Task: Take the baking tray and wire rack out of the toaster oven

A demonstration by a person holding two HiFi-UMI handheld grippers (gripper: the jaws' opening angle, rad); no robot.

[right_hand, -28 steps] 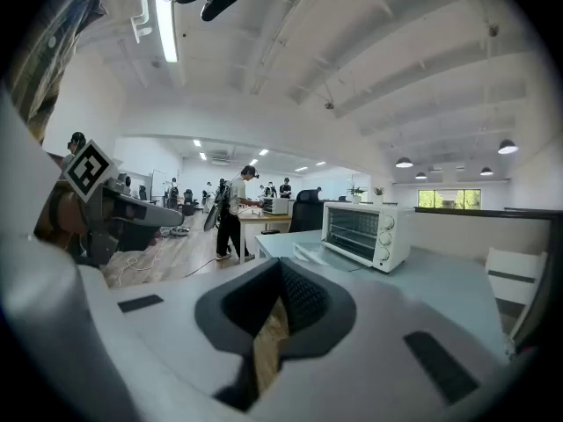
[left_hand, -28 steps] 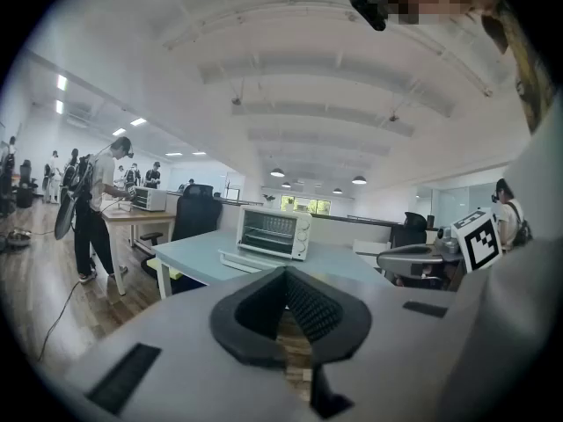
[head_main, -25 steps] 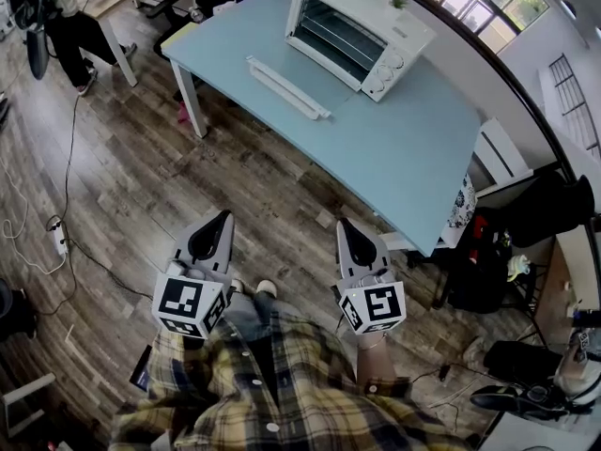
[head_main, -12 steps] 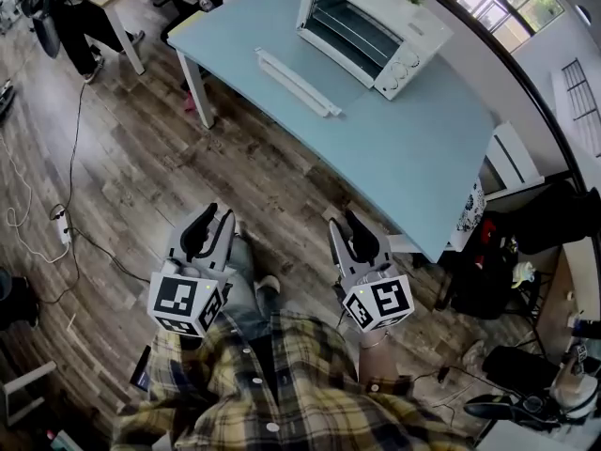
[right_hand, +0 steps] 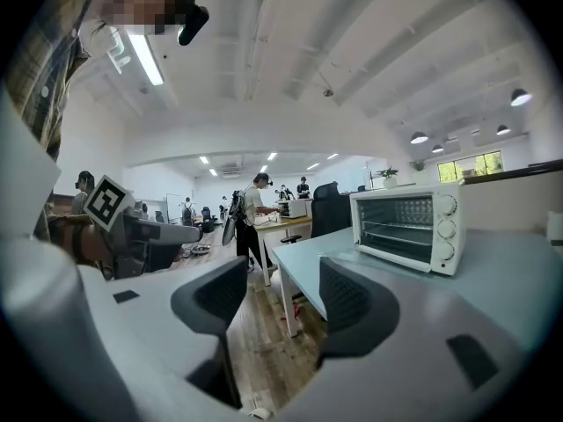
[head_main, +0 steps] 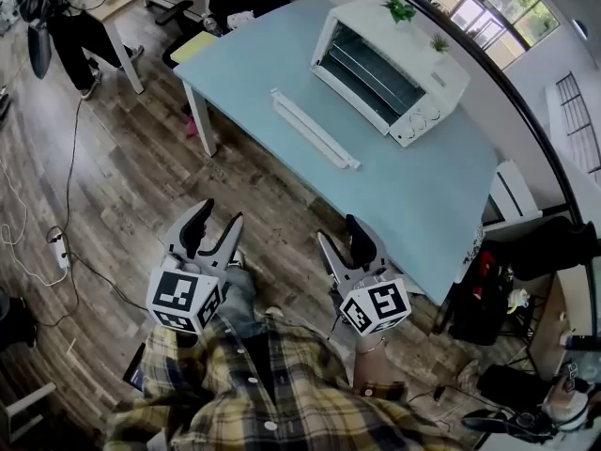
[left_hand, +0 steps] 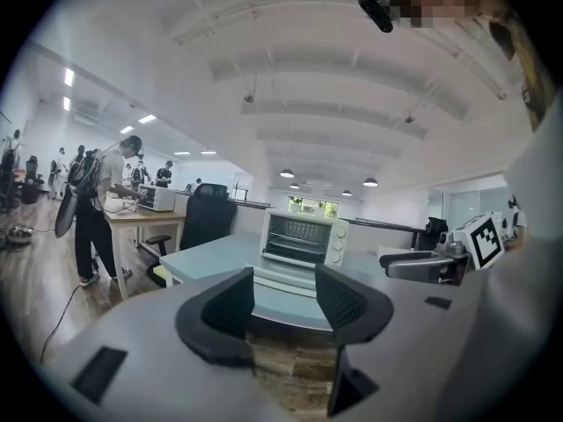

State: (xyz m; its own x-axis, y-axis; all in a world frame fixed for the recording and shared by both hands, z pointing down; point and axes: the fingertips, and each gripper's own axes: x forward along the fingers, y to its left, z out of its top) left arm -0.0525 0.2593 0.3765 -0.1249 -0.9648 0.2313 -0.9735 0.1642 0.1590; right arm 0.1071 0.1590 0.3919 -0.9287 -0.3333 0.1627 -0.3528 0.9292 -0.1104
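Holding my left gripper [head_main: 218,216] and right gripper [head_main: 340,233] short of the pale-blue table [head_main: 404,186], I see both jaws just opening wider, nothing between them. The wire rack [right_hand: 400,229] sits inside the white boxy toaster oven [head_main: 404,38] on it.

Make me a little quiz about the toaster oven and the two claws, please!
1. True or false: the toaster oven stands on the floor.
2. What sits on top of it? A) two little plants B) a kettle C) a book
3. What do the left claw and the right claw hold?

Key
1. False: it stands on the table.
2. A.
3. Nothing: both claws have just been opening, and nothing is between their jaws.
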